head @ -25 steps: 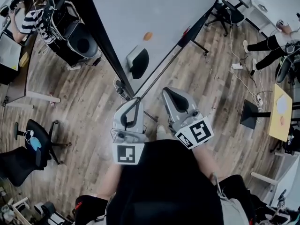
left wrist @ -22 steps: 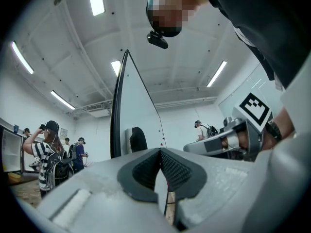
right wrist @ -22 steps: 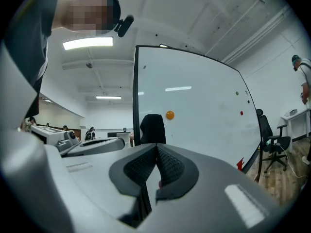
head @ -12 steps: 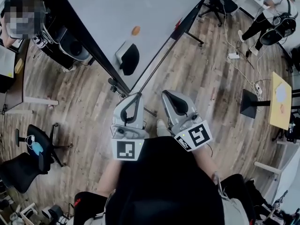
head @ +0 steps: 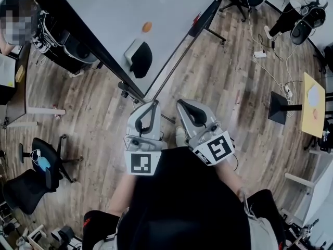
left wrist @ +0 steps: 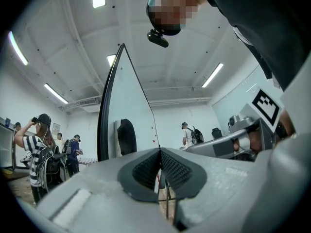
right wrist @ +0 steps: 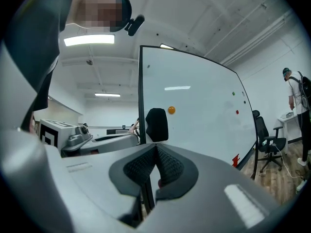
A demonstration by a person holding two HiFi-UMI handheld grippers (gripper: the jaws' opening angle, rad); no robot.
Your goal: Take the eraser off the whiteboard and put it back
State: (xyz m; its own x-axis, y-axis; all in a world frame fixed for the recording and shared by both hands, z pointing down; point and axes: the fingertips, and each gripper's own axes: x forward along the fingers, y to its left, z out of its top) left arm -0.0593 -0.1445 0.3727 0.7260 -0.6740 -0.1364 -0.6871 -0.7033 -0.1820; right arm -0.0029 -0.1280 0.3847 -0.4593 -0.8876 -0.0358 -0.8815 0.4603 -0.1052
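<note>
The black eraser (head: 139, 59) clings to the whiteboard (head: 109, 14), just below an orange magnet (head: 147, 26). My left gripper (head: 151, 104) and right gripper (head: 181, 104) are side by side in front of my body, short of the board's lower edge and apart from the eraser. Both are shut, with nothing between their pads. In the left gripper view the eraser (left wrist: 126, 136) shows beyond the shut left gripper (left wrist: 159, 152), on the board (left wrist: 127, 101) seen almost edge-on. In the right gripper view the eraser (right wrist: 156, 124) stands just above the shut right gripper (right wrist: 155, 148), left of the magnet (right wrist: 171, 110).
The whiteboard's wheeled foot (head: 125, 90) stands on the wooden floor ahead of me. Office chairs (head: 39, 160) are at the left, and a yellow table (head: 312, 111) and a floor cable with a power strip (head: 260, 54) at the right. People (left wrist: 36, 149) stand beyond the board.
The board and eraser have drifted up and to the left in the head view. Both grippers stay shut and side by side, almost where they were in the picture.
</note>
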